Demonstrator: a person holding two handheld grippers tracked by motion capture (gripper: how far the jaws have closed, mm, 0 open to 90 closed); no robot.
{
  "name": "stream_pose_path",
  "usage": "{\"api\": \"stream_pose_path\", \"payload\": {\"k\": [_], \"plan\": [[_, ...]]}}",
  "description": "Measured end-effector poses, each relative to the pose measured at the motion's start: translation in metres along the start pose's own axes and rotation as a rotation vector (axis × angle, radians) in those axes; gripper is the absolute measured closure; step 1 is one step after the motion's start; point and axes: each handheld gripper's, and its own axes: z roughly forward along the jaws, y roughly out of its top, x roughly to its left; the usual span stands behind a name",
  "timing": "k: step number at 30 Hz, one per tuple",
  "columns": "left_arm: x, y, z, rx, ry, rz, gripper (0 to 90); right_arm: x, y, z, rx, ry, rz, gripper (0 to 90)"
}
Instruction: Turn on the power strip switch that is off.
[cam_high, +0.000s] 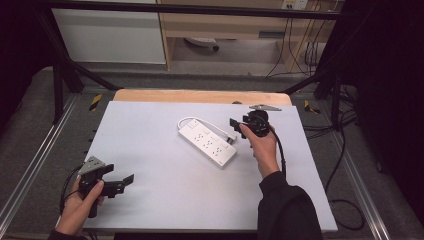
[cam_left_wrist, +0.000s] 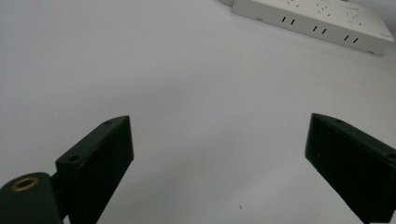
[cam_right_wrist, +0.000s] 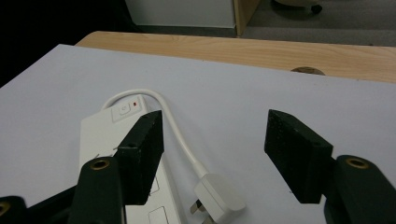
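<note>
White table (cam_high: 150, 200), plug (cam_right_wrist: 219, 196) visible between right gripper (cam_right_wrist: 215, 140) fingers (cam_right_wrist: 142, 149)

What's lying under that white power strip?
The power strip rests flat on the pale grey table sheet, with its plug lying on the sheet beside it. Whatever is directly beneath the strip is covered.

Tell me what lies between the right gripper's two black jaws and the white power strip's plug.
Nothing: in the right gripper view, the right gripper hangs open over the white plastic plug, whose white cord curves back to the white rectangular power strip.
</note>
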Motion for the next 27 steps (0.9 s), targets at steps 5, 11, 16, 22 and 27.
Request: {"api": "stream_pose_path", "payload": {"k": [5,11,16,22,27], "plan": [[0.0,0.0,0.0,0.001,-0.001,0.005,7.9,0.003,0.001,0.005,0.01,0.001,0.001,39.4],[-0.001,0.0,0.0,0.004,0.001,0.01,7.9,0.008,0.004,0.011,0.017,0.003,-0.009,42.5],[-0.001,0.0,0.0,0.003,0.002,0.01,7.9,0.011,0.003,0.016,0.023,0.0,-0.008,44.9],[-0.001,0.0,0.001,0.006,0.002,0.016,7.9,0.012,0.002,0.02,0.035,0.002,-0.008,46.2],[-0.001,0.0,0.001,0.006,0.003,0.016,7.9,0.012,0.002,0.022,0.038,0.005,-0.011,46.5]]}}
